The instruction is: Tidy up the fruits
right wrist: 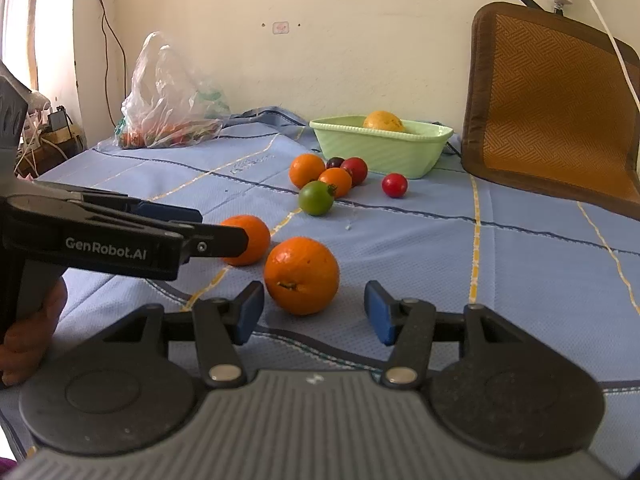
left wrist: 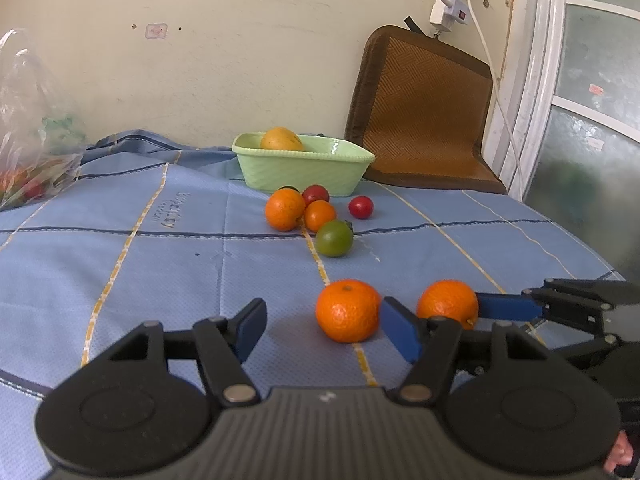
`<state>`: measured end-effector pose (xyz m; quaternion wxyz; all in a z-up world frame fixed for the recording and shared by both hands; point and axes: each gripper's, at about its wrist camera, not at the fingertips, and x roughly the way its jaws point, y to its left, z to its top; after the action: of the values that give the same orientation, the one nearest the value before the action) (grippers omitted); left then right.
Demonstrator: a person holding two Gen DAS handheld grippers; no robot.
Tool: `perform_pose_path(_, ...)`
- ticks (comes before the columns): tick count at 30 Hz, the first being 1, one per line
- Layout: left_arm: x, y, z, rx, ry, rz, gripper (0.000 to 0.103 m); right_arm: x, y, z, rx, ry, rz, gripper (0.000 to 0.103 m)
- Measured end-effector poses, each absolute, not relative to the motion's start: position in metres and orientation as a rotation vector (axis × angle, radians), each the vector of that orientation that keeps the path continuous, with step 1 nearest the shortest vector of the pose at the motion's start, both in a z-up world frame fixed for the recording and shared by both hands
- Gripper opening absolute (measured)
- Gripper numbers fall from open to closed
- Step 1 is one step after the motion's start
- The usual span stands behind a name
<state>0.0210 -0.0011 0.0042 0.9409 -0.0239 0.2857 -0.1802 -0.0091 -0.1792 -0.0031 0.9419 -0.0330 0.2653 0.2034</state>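
Observation:
Two oranges lie near on the blue cloth. My left gripper (left wrist: pixel 324 328) is open; one orange (left wrist: pixel 347 310) sits just ahead between its fingers, nearer the right one. My right gripper (right wrist: pixel 314 310) is open with the other orange (right wrist: pixel 302 275) between its fingertips, untouched. That orange (left wrist: pixel 448 304) and the right gripper's blue finger (left wrist: pixel 508 307) show in the left view. Further back lie two oranges (left wrist: pixel 285 209), two red tomatoes (left wrist: pixel 361 207) and a green tomato (left wrist: pixel 334 237). A green basket (left wrist: pixel 340 176) holds a yellow fruit (left wrist: pixel 281 139).
A clear plastic bag (right wrist: pixel 168 96) with produce lies at the back left. A brown woven cushion (right wrist: pixel 556 96) leans on the wall at the right. A white cable (left wrist: pixel 500 92) hangs from a wall socket. The bed edge falls off at the right.

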Motion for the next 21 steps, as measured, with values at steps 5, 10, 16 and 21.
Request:
perform_pose_path(5, 0.027, -0.008, 0.004, -0.025, 0.605, -0.395, 0.064, -0.009, -0.177, -0.004, -0.079, 0.55, 0.417, 0.058)
perform_pose_path(10, 0.032, -0.013, 0.002, -0.011, 0.635, -0.393, 0.062, -0.009, -0.176, -0.004, -0.09, 0.549, 0.414, 0.058)
perform_pose_path(16, 0.031, -0.013, 0.002, -0.003, 0.629, -0.409, 0.044, -0.01, -0.173, -0.004, -0.109, 0.539, 0.406, 0.055)
perform_pose_path(21, 0.027, -0.015, 0.003, 0.017, 0.61, -0.422, 0.039, -0.013, -0.172, -0.003, -0.122, 0.523, 0.41, 0.042)
